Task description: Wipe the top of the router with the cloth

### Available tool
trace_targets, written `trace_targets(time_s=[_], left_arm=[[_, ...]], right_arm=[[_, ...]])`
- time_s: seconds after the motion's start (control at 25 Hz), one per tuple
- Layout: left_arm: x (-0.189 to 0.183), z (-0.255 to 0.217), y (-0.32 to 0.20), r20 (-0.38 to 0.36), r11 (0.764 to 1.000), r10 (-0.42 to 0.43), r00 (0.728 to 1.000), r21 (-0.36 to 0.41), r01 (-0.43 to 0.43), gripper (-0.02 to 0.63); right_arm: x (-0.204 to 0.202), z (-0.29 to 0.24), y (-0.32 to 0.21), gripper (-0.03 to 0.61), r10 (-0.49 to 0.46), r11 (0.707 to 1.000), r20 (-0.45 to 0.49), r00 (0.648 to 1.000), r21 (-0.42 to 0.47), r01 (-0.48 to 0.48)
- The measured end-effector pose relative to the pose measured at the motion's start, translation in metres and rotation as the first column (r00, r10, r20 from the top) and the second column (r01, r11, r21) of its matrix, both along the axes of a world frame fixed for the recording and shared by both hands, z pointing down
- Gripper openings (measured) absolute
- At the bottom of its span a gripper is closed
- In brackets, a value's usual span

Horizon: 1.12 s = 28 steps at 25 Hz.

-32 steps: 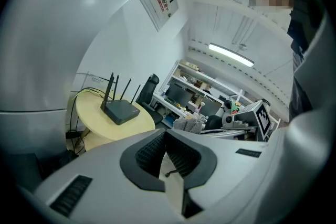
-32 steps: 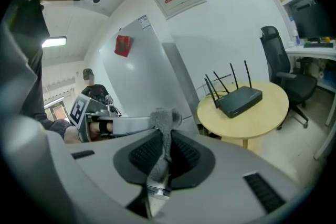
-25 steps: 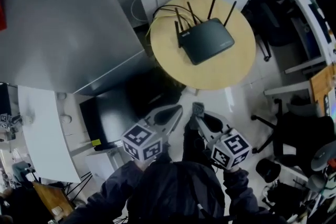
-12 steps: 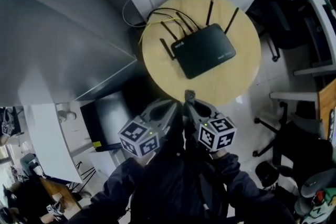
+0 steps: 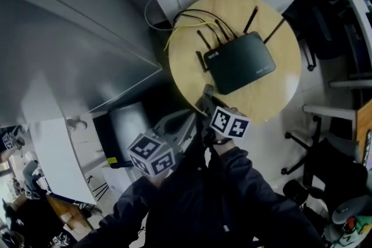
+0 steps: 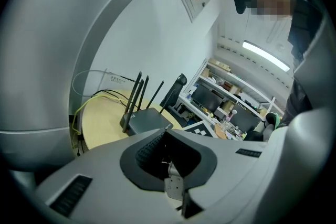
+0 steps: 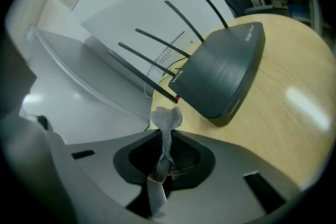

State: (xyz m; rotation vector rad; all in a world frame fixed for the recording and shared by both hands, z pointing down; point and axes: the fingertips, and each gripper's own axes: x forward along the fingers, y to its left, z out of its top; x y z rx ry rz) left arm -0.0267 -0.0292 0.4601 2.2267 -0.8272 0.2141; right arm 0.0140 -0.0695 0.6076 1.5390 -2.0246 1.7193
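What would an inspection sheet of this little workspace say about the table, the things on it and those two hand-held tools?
Surface: round wooden table, bare apart from the router and its cables.
Job's things: black router lies flat on the table, antennas raised; grey cloth is pinched in the right tool, short of the router.
Clutter: nothing seen.
Tools: right tool shut on the cloth, over the table's near edge; left tool shut, empty, held back off the table.
Cables: yellow cable and black cables leave the router's back towards the table edge.
Surroundings: office chair beside the table; shelves with monitors farther off.
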Motion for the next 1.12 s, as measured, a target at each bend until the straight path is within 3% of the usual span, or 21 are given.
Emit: trace_targets(time_s=[0.2, 0.36, 0.6, 0.8, 1.12], left_arm=[[-0.018, -0.001, -0.009, 0.004, 1.000, -0.018, 1.000, 0.006, 0.018, -0.006], [-0.023, -0.003, -0.007, 0.002, 1.000, -0.023, 1.000, 0.004, 0.023, -0.006], [-0.028, -0.006, -0.002, 0.013, 1.000, -0.022, 1.000, 0.008, 0.022, -0.006], [-0.027, -0.009, 0.000, 0.014, 1.000, -0.024, 1.000, 0.010, 0.024, -0.006], [-0.010, -0.012, 0.001, -0.008, 1.000, -0.011, 1.000, 0.010, 0.011, -0.006]], right_arm=[[-0.007, 0.022, -0.026, 0.069, 0.160, 0.984, 0.066, 0.985, -0.095, -0.153], [-0.002, 0.033, -0.038, 0.069, 0.300, 0.948, 0.103, 0.948, -0.147, -0.283], [0.007, 0.043, -0.054, 0.069, 0.419, 0.901, 0.154, 0.895, -0.189, -0.390], [0.012, 0.051, -0.042, 0.069, 0.452, 0.882, 0.186, 0.872, -0.238, -0.406], [0.038, 0.050, 0.003, 0.067, 0.401, 0.901, 0.185, 0.897, -0.259, -0.349]])
